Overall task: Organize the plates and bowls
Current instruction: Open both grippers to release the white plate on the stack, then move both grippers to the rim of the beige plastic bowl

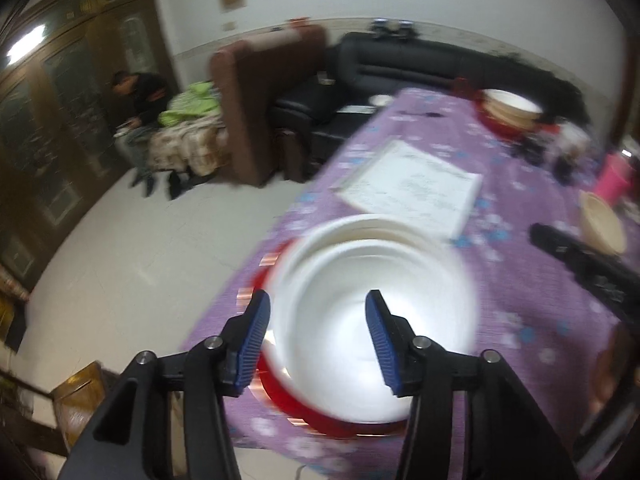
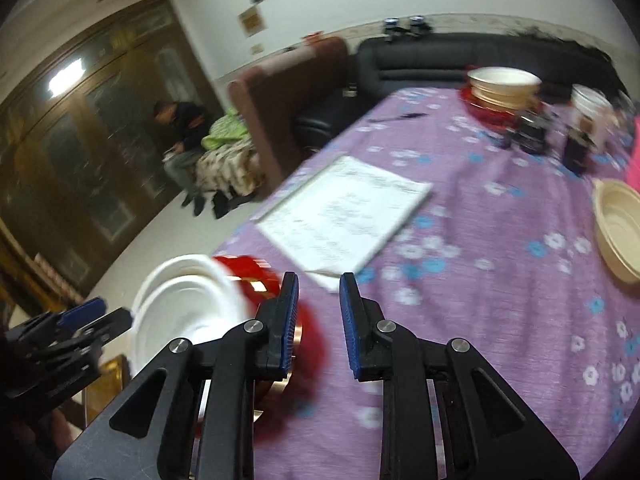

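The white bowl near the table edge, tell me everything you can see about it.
The white bowl is round, deep and plain, with a stepped rim, and looks like thin plastic or foam. It sits upright and empty, nested on a red plate with gold trim, at the near corner of the purple flowered tablecloth. The left tongs straddle its near rim, open, pads not pressing it. Motion blur softens its edges.

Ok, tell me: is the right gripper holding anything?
No, the right gripper stands open over bare purple tablecloth, nothing between its fingers.
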